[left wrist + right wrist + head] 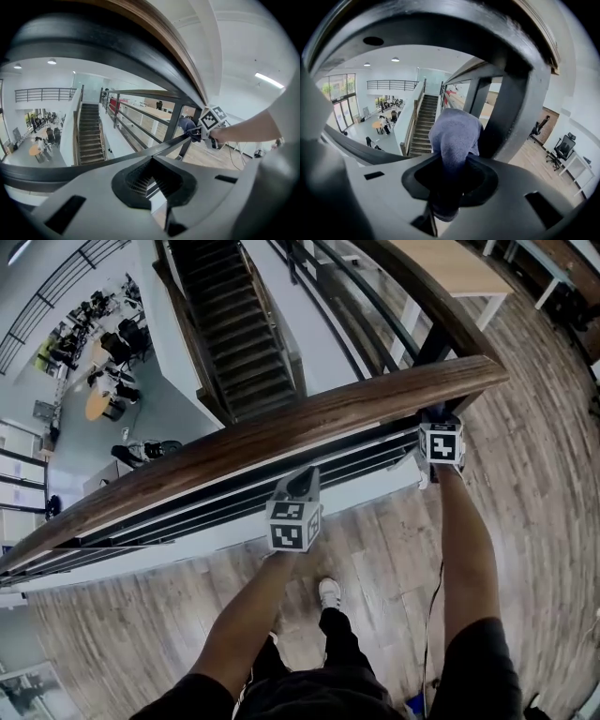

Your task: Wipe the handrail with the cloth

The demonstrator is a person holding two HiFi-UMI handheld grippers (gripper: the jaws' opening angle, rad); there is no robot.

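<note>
Blue cloth [454, 136], soft and bunched, sits clamped in the right gripper [449, 185], just under the handrail [281, 432] beside a dark metal post [513, 117]. Left gripper [298, 486], closed on nothing, hovers further along the rail. From the cloth the rail runs long toward the person's left — smooth brown wood over black metal — so the right hand looks better placed to wipe. Stairs [234, 343] drop away beyond.

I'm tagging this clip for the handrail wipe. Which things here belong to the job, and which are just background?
Part of the job:
wooden handrail
blue cloth
right gripper, clamped on the cloth
left gripper, shut and empty, under the rail

Just background:
staircase
light wooden table
office chairs
round table downstairs
</note>
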